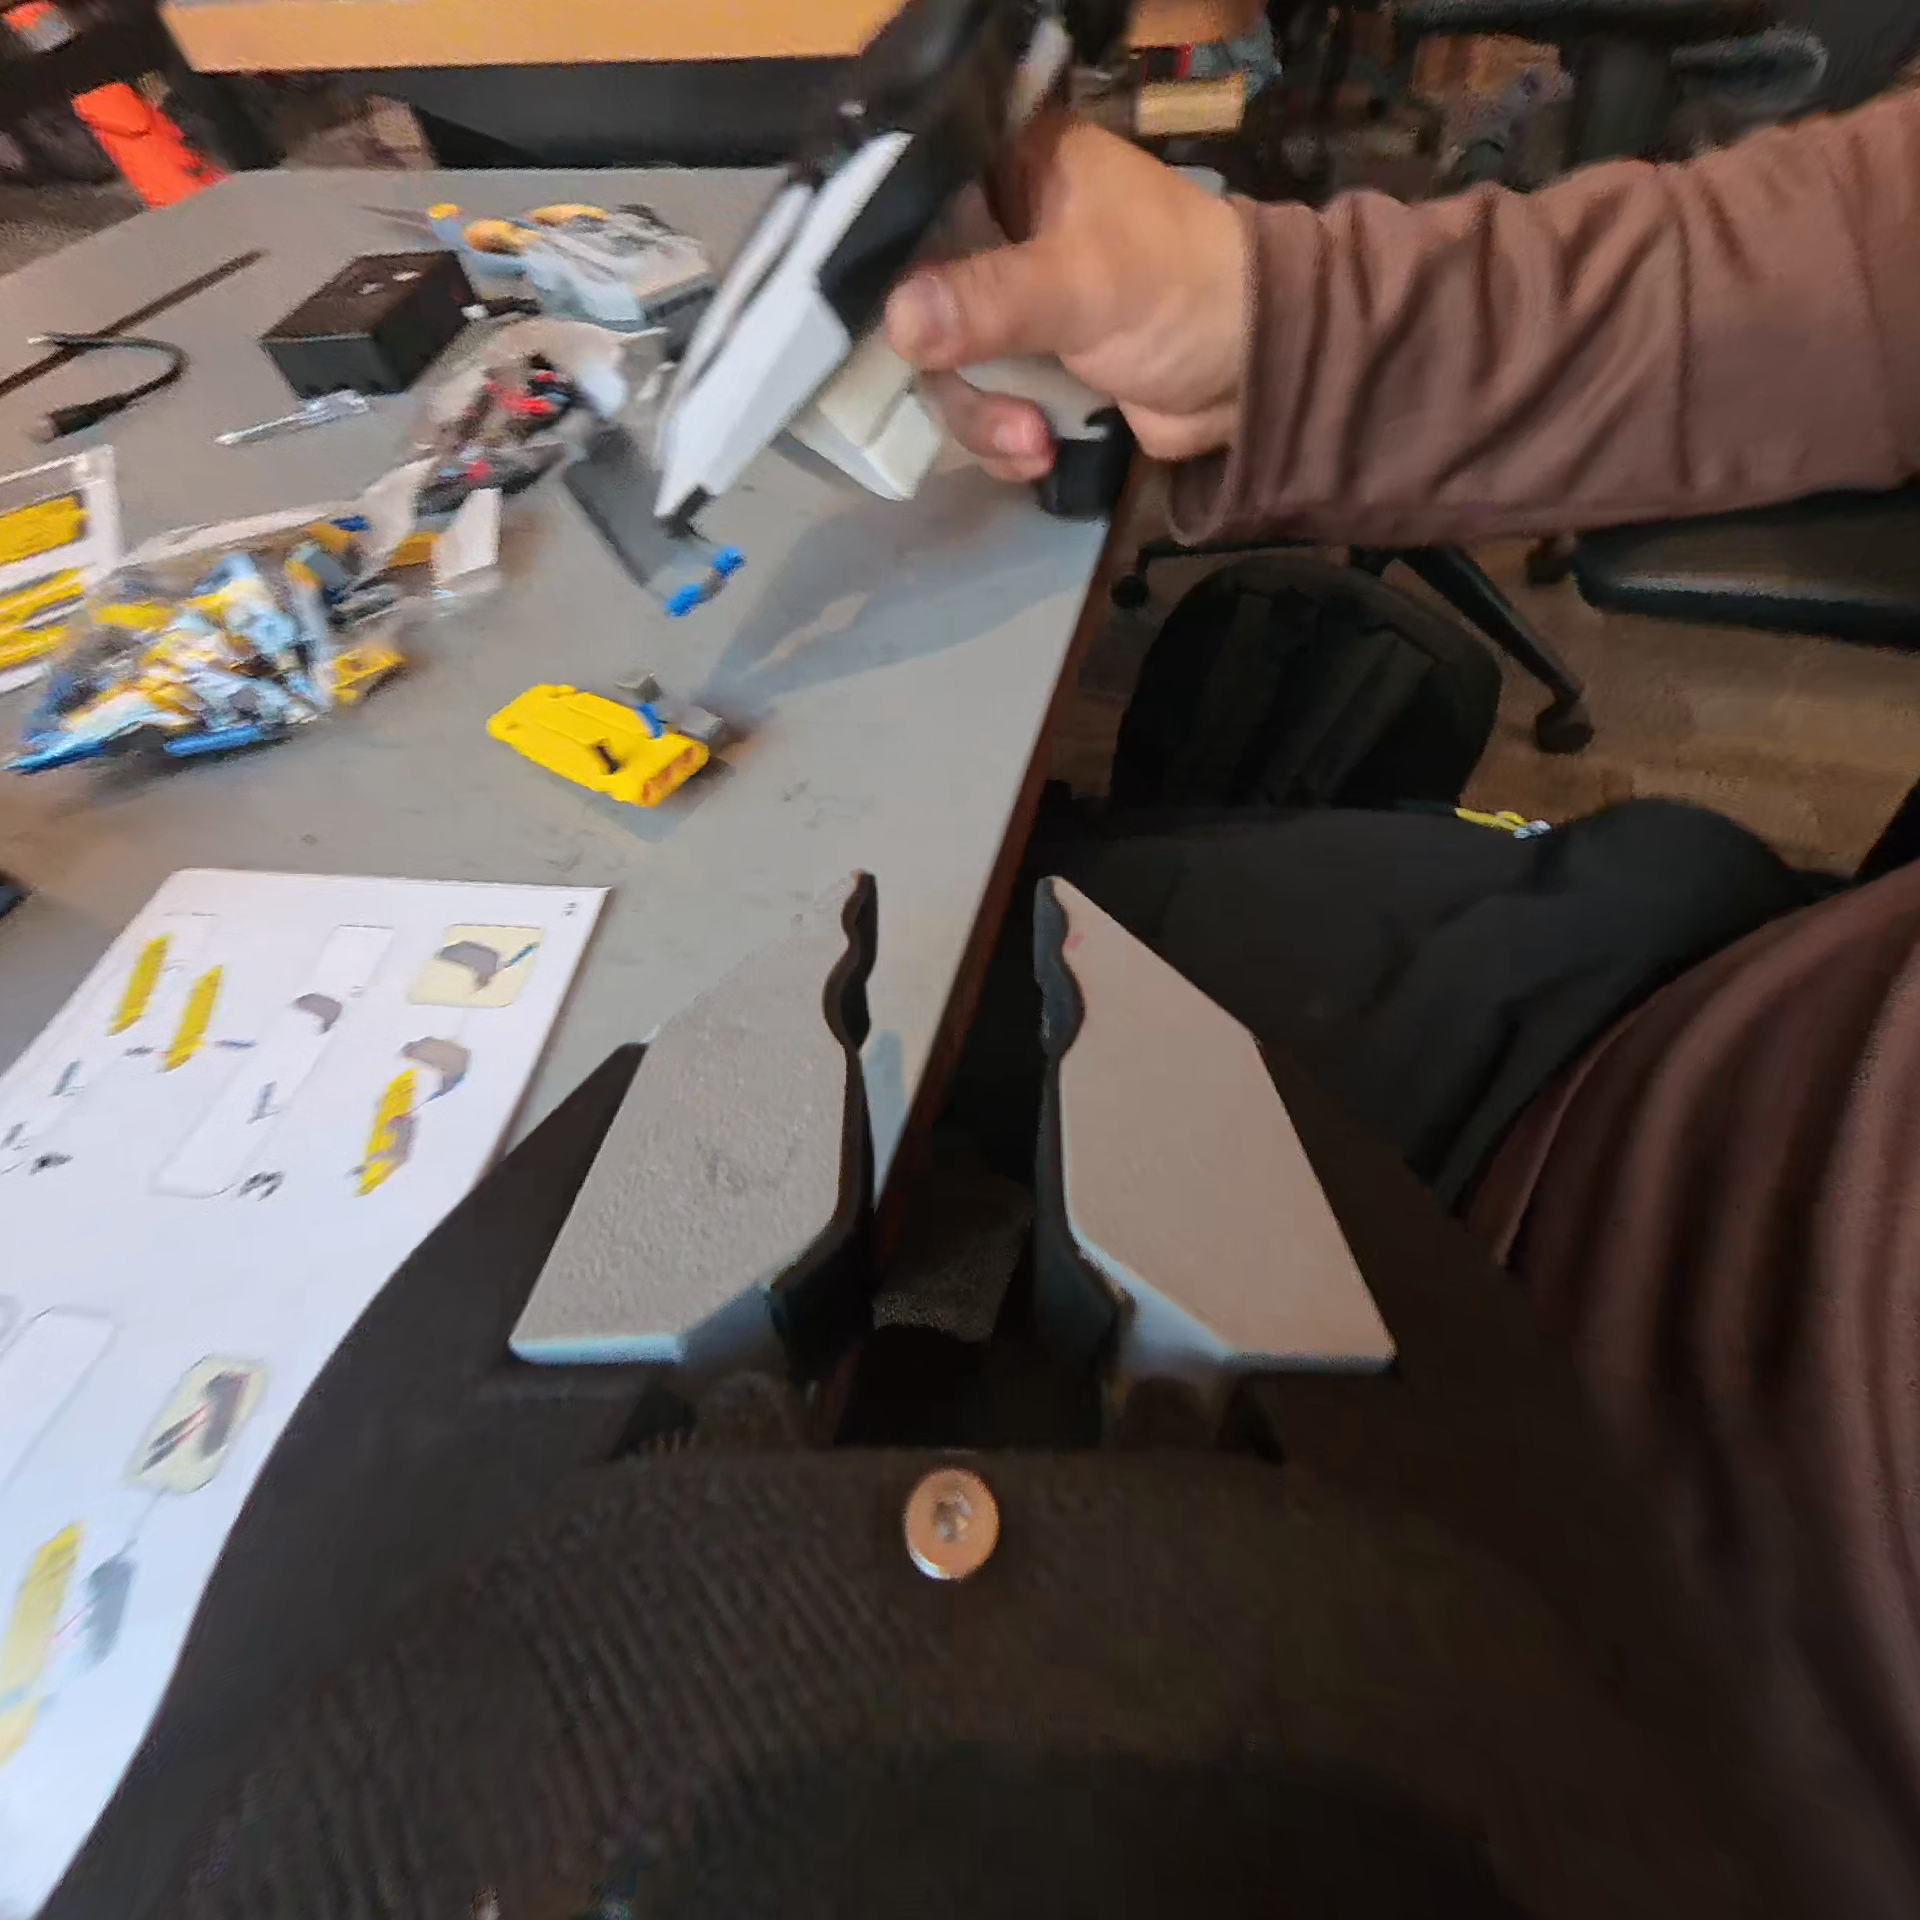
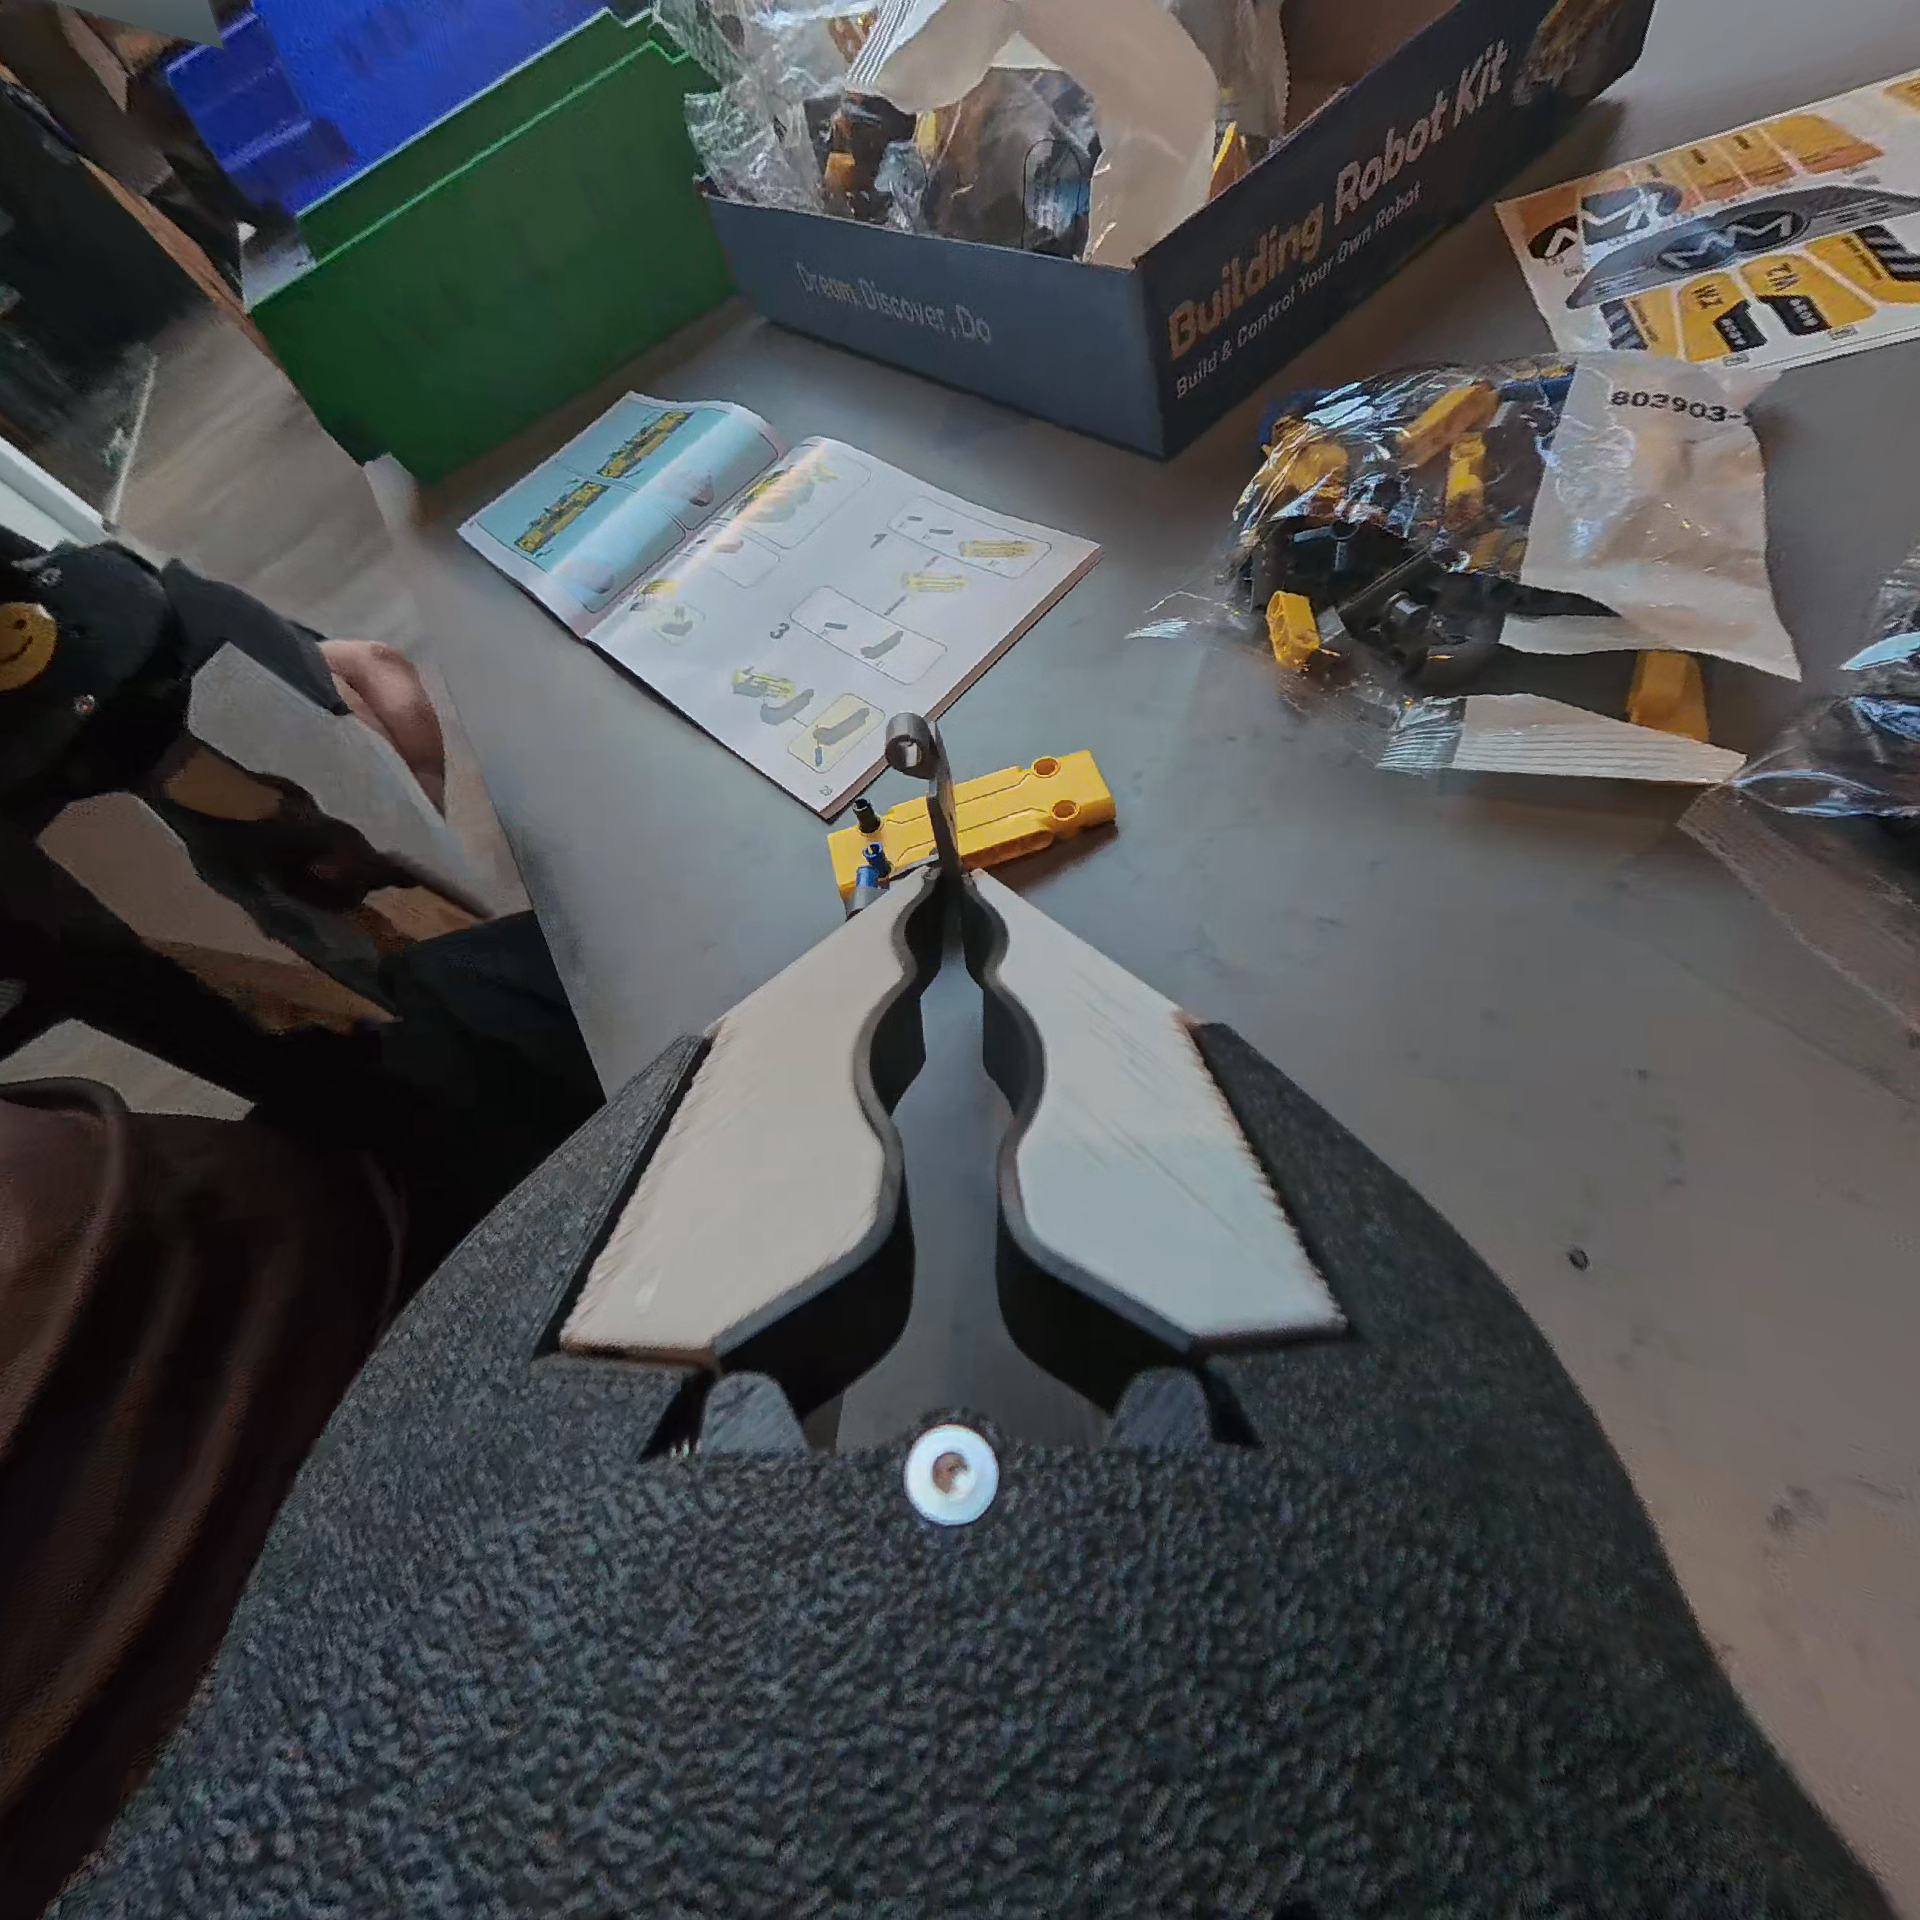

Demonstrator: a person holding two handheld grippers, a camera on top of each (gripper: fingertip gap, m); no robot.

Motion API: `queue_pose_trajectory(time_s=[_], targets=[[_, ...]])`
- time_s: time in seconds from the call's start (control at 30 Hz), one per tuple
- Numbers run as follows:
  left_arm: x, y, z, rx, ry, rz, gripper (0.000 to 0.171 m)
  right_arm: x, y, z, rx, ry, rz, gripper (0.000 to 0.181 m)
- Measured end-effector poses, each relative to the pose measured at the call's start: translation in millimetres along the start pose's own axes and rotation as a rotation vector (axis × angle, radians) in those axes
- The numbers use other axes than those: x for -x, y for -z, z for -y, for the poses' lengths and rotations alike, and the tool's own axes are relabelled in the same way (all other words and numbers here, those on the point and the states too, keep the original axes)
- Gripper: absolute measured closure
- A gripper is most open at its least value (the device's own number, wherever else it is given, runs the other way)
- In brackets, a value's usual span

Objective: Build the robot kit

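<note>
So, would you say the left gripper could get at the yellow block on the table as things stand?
Probably yes. The left gripper is open and holds nothing, hanging at the table edge. The yellow block lies ahead with bare tabletop between. The right gripper, shut on a grey piece, hovers beyond it.

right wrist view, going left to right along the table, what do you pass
green box → open instruction booklet → yellow block, behind the grey piece pinched in the right gripper → bag of parts
</note>
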State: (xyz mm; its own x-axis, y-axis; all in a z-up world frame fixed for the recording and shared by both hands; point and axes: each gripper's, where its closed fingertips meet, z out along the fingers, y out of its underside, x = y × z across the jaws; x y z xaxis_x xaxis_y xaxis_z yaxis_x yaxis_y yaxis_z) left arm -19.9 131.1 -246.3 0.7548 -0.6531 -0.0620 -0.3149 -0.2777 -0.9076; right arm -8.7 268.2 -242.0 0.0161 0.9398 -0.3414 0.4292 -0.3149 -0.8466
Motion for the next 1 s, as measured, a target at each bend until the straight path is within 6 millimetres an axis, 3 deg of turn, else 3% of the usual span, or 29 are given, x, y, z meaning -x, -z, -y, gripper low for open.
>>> queue_pose_trajectory(time_s=[0.13,0.3,0.37,0.47,0.67,0.73,0.83,1.0], targets=[[37.6,16.0,0.9,0.027,0.139,0.067,0.141,-1.7,2.5,3.6,-0.025,-0.037,0.027,0.179],[71.6,18.8,-7.6,0.132,0.162,0.088,0.120,-1.3,-0.4,2.6,-0.009,-0.033,0.035,0.179],[76.8,12.6,-12.2,0.198,0.169,0.068,0.113,-1.2,-2.5,1.9,0.002,-0.026,0.035,0.179],[83.8,7.1,-19.4,0.243,0.186,0.064,0.115,-2.6,-5.0,0.1,0.021,-0.042,0.042,0.179],[100.6,15.0,-33.3,0.240,0.258,0.136,0.098,-6.0,-5.2,0.4,0.020,-0.081,0.054,0.179],[102.9,12.1,-30.9,0.210,0.336,0.155,0.095,-7.6,-7.0,0.1,0.028,-0.087,0.051,0.179],[111.1,8.1,-26.8,0.176,0.502,0.209,0.108,-8.0,-8.9,-1.1,0.042,-0.088,0.053,0.179],[113.9,6.8,-22.1,0.111,0.690,0.204,0.106,-7.7,-8.4,-0.6,0.037,-0.087,0.053,0.179]])
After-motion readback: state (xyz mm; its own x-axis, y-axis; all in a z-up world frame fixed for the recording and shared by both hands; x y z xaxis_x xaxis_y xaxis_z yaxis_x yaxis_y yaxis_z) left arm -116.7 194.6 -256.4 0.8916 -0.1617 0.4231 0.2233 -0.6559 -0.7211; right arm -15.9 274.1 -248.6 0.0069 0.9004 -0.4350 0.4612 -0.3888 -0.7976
